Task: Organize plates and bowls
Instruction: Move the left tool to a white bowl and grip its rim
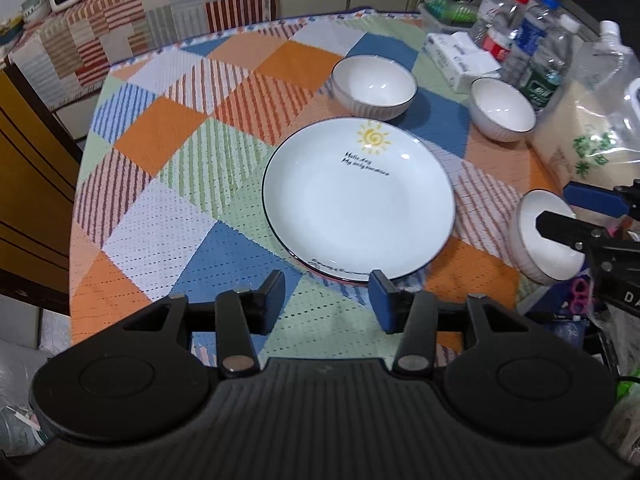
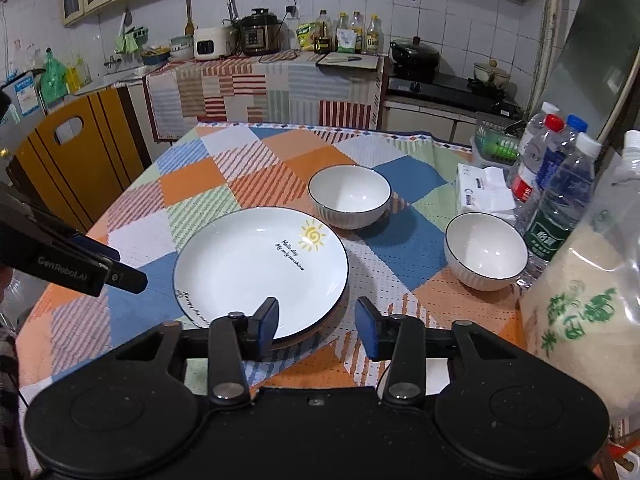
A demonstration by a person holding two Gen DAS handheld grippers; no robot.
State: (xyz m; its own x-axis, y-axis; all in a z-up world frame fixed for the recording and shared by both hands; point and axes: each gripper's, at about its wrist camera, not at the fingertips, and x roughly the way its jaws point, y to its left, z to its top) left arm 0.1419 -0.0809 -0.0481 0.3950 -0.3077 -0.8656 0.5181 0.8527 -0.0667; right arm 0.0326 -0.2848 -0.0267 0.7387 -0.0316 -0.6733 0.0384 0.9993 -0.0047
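Observation:
A white plate (image 1: 358, 200) with a yellow sun print lies mid-table on top of at least one other plate; it also shows in the right wrist view (image 2: 260, 270). Two white ribbed bowls stand beyond it, one behind (image 1: 374, 84) (image 2: 349, 196), one to the right (image 1: 502, 110) (image 2: 485, 251). A third white bowl (image 1: 548, 240) sits at the right edge, with my right gripper (image 1: 560, 208) around its rim, one finger inside, jaws apart. My left gripper (image 1: 326, 300) is open and empty, just short of the plate's near rim. In the right wrist view the right gripper (image 2: 316, 326) is open.
Water bottles (image 2: 560, 200), a tissue pack (image 2: 484, 194) and a large bag of rice (image 2: 580, 308) crowd the table's right side. A yellow chair (image 2: 76, 160) stands at the left. A kitchen counter with appliances (image 2: 256, 32) runs behind the table.

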